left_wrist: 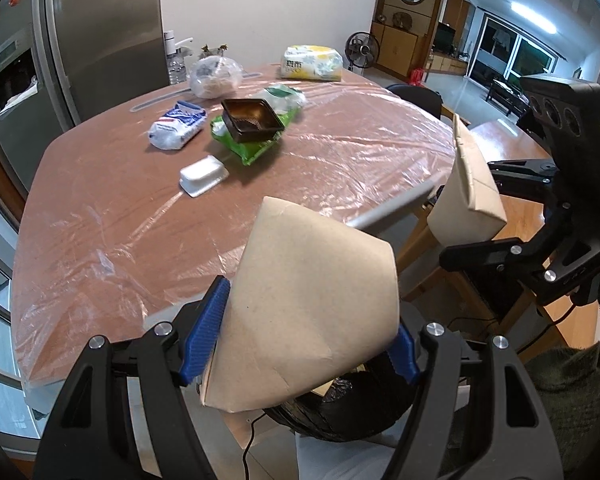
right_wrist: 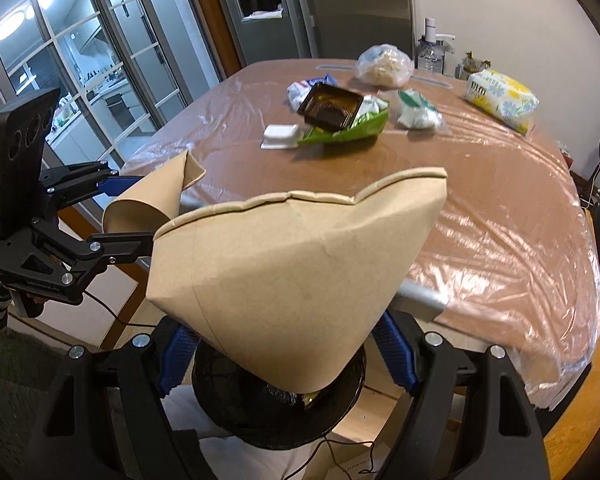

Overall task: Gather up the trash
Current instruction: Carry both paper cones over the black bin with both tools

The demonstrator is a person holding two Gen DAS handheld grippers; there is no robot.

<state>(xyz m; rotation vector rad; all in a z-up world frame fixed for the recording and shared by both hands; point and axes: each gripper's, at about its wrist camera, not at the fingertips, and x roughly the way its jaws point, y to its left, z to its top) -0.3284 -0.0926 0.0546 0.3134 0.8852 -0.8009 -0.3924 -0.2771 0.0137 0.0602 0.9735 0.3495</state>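
My left gripper (left_wrist: 306, 344) is shut on a squashed brown paper cup (left_wrist: 312, 312), held just off the table's near edge above a black bin (left_wrist: 340, 416). My right gripper (right_wrist: 286, 350) is shut on a second squashed brown paper cup (right_wrist: 292, 268), held above the same black bin (right_wrist: 276, 408). Each gripper with its cup shows in the other view: the right one (left_wrist: 470, 216) and the left one (right_wrist: 148, 204). On the table lie a black plastic tray (left_wrist: 252, 120) on a green wrapper (left_wrist: 252, 148), a white foam box (left_wrist: 202, 176) and a blue-white wrapper (left_wrist: 176, 128).
The table (left_wrist: 120, 220) is covered with clear plastic film. At its far side are a clear bag (left_wrist: 216, 76), a tissue pack (left_wrist: 312, 62) and a water bottle (left_wrist: 176, 64). A steel fridge (left_wrist: 80, 40) stands behind. A wooden bench (left_wrist: 512, 140) is at right.
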